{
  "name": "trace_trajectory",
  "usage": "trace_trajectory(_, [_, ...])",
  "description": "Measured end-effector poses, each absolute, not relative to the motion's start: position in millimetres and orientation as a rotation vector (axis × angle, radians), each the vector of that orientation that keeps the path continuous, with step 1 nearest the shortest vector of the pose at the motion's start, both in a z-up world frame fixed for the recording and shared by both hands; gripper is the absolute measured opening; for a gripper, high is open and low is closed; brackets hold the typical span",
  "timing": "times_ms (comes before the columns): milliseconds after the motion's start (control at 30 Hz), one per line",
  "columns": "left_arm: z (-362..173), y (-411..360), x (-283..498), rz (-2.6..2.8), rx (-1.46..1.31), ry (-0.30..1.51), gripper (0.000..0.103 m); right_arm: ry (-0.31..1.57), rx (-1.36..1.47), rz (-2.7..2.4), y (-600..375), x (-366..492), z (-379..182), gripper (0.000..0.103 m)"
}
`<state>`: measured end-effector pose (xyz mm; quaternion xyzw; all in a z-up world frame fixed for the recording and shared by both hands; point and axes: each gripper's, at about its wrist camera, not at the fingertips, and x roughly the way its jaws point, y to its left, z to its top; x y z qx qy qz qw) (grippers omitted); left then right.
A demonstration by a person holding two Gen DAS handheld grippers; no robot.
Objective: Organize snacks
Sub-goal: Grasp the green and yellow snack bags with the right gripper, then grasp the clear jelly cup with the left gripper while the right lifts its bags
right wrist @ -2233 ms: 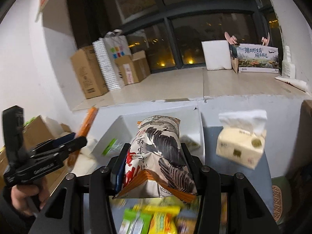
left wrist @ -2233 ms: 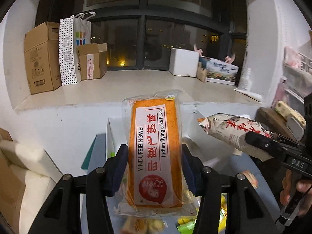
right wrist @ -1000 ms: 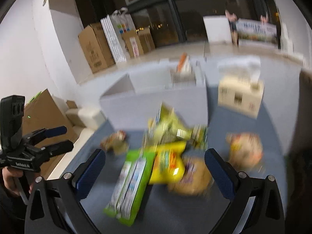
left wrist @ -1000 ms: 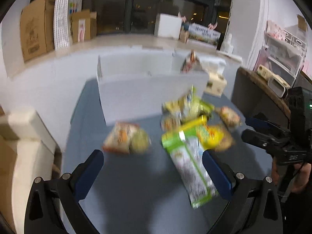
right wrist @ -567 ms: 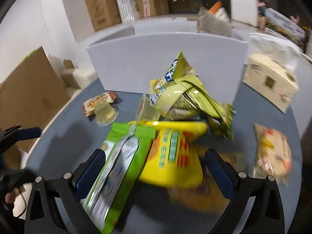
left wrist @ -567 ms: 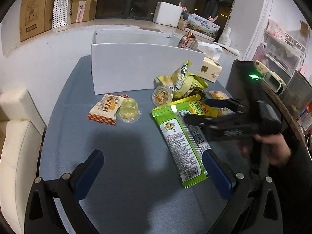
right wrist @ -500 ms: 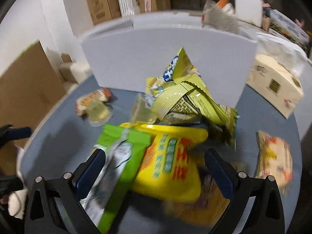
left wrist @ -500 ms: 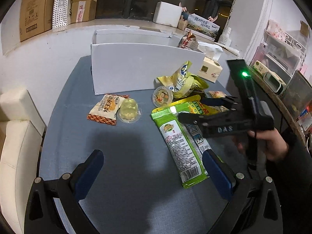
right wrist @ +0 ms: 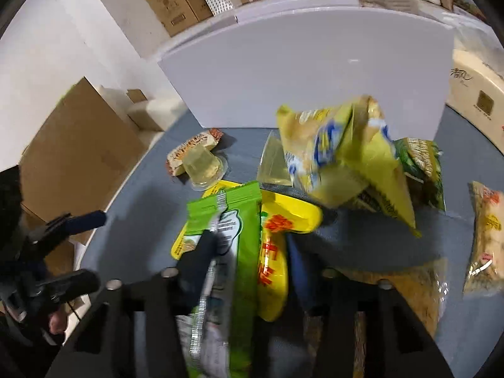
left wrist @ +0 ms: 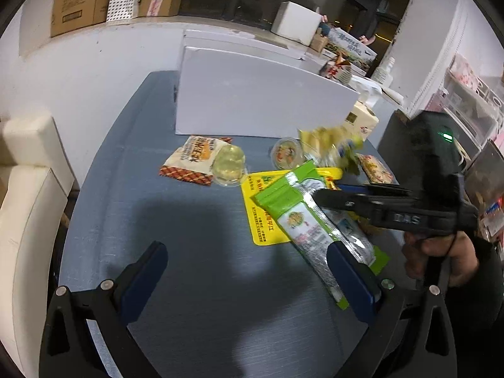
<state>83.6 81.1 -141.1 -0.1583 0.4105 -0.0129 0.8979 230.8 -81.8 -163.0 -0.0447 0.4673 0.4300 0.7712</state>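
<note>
while the right gripper (right wrist: 249,252) closes its jaws around the green packet (right wrist: 226,252) and yellow packet (right wrist: 274,252) on the table (left wrist: 195,220), both may lift together. left gripper (left wrist: 245,271) hangs spread, empty.

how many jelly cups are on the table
2. A clear jelly cup sits against the checkered-edge snack packet, in front of the white box. A lidded jelly cup sits to its right beside the blurred yellow bag. The pile may hide more.

claws (left wrist: 252,280): black frames, blue pads | screws: silver (round) | sleeve (left wrist: 472,308): dark
</note>
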Motion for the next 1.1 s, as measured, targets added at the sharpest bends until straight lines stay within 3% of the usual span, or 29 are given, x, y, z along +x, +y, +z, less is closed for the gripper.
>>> trace_trajectory(200, [-143,91,86,-0.005,-0.348,0.845,0.103,0.879,-0.193,0.949,-82,186,-134,0.032])
trace_trajectory(400, [-141,100,94,0.016,-0.310,0.838,0.103,0.732,-0.248,0.881,-98,162,-99,0.031])
trace_trajectory(700, [-153,117,164,0.064,-0.217,0.900,0.103,0.711,-0.189,0.810,-142,148,-81,0.030])
trace_trajectory(867, [-154,88,187,-0.018,-0.095,0.870,0.099,0.741,-0.160,0.782,-157,150,-90,0.030])
trace_trajectory(1000, [-164,64,201,-0.012,0.042,0.895,0.079,0.762,-0.138,0.775,-165,153,-95,0.030])
trace_trajectory(1067, [-164,60,203,0.009,0.084,0.891,0.063,0.764,-0.141,0.767,-168,153,-96,0.030])
trace_trajectory(1100, [-162,59,204,0.021,0.096,0.887,0.046,0.763,-0.137,0.766,-169,153,-96,0.030])
